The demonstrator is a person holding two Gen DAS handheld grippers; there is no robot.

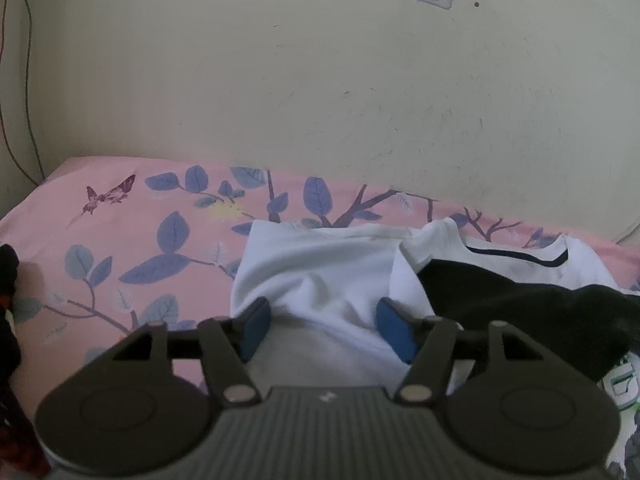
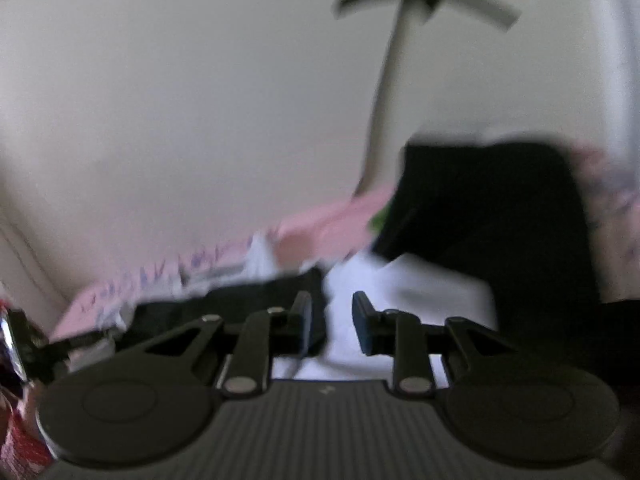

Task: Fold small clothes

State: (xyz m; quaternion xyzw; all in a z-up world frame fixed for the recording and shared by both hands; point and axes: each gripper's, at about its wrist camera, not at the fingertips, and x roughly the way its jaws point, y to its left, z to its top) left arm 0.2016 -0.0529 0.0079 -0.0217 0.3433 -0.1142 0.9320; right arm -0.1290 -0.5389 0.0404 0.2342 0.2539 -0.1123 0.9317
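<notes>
A white garment (image 1: 320,264) lies rumpled on the pink floral bed sheet (image 1: 120,240). My left gripper (image 1: 326,326) is open low over its near edge, and the cloth runs between the blue pads (image 1: 256,328) without being pinched. To its right, a black garment (image 1: 500,300) overlaps a white shirt with a dark collar line (image 1: 520,248). The right wrist view is blurred. There my right gripper (image 2: 334,320) shows a narrow gap between its pads, over white cloth (image 2: 400,280), with black cloth (image 2: 480,220) behind and to the right.
A cream wall (image 1: 320,80) rises directly behind the bed, with thin cables (image 1: 24,80) hanging at the far left. A dark red and black thing (image 1: 8,320) sits at the left edge. The pink sheet (image 2: 320,228) meets a wall corner in the right wrist view.
</notes>
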